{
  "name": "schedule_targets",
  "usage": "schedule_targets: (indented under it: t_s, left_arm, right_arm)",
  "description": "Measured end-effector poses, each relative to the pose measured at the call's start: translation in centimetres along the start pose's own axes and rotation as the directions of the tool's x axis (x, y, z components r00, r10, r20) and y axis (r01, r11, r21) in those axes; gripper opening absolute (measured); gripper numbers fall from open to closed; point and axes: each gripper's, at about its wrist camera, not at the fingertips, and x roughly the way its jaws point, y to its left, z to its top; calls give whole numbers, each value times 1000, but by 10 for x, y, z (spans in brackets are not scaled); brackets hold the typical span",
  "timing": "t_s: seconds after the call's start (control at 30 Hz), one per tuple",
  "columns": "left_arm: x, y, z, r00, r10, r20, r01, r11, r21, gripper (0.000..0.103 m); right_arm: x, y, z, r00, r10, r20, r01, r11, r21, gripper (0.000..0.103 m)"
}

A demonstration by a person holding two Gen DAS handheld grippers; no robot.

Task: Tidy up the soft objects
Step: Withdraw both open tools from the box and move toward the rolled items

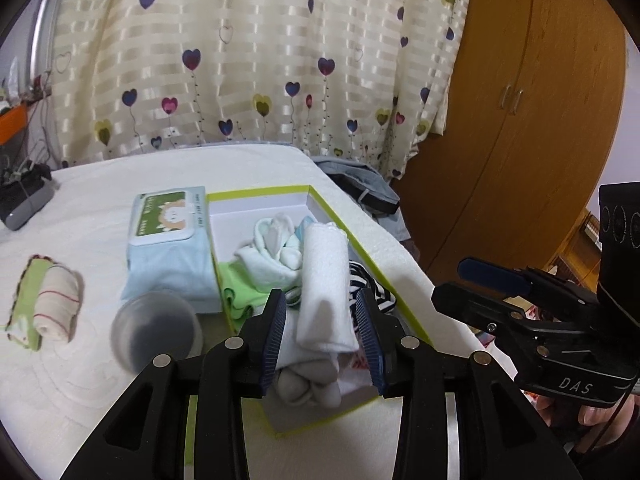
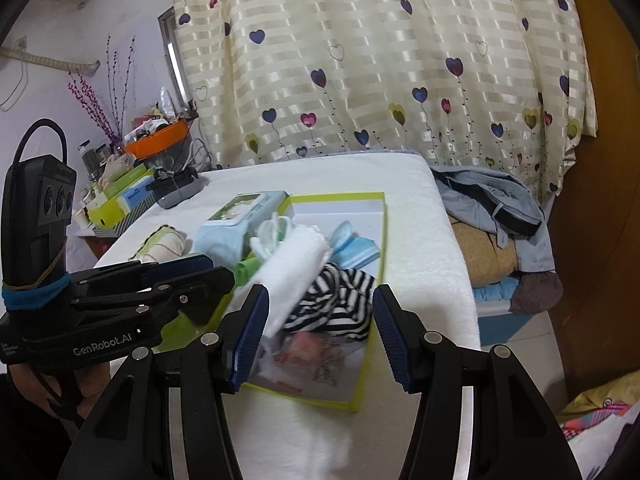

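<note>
Plainly, white towel (image 1: 326,280) overhangs box (image 1: 260,193) rim between parted jaws.

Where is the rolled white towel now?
In the left wrist view, the rolled white towel lies inside the green-edged box, centre, beside the striped cloth.

Open box (image 1: 260,194) sits on the bed (image 1: 100,380) near its right edge, holding a rolled towel (image 1: 326,280) over other soft items, with wipes pack (image 1: 172,220) touching its left wall and rolled cloth (image 1: 48,300) further left.
</note>
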Motion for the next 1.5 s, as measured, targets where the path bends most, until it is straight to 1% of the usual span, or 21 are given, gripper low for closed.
schedule_targets:
  t_s: [0.23,0.4,0.47,0.6,0.63,0.7,1.13,1.5]
  left_arm:
    - [-25,8,-9,1000,8,25,-7,1000,-10,35]
    - [-39,15,-15,999,29,34,-28,999,-15,35]
    - [-44,19,-17,999,29,38,-28,999,-21,37]
    - [-54,26,-22,998,43,53,-41,999,-31,43]
    - [-57,29,-23,998,44,55,-42,998,-35,48]
    - [-61,33,-25,997,52,63,-49,998,-42,52]
    - [-82,65,-35,993,88,83,-80,992,-101,53]
    - [-94,82,-42,990,105,92,-93,987,-128,53]
  right_arm:
    - [-12,25,-3,1000,0,12,0,1000,-13,55]
    - [-17,40,-5,1000,-8,22,9,1000,-25,56]
    - [-17,47,-6,1000,-5,22,6,1000,-25,56]
    - [-16,56,-7,1000,-4,17,4,999,-32,56]
    - [-16,58,-7,1000,-2,17,2,999,-34,56]
    - [-16,63,-7,1000,3,16,-3,999,-37,56]
    - [-14,99,-5,1000,21,17,-19,995,-95,56]
    - [-11,118,-4,999,34,10,-32,992,-120,56]
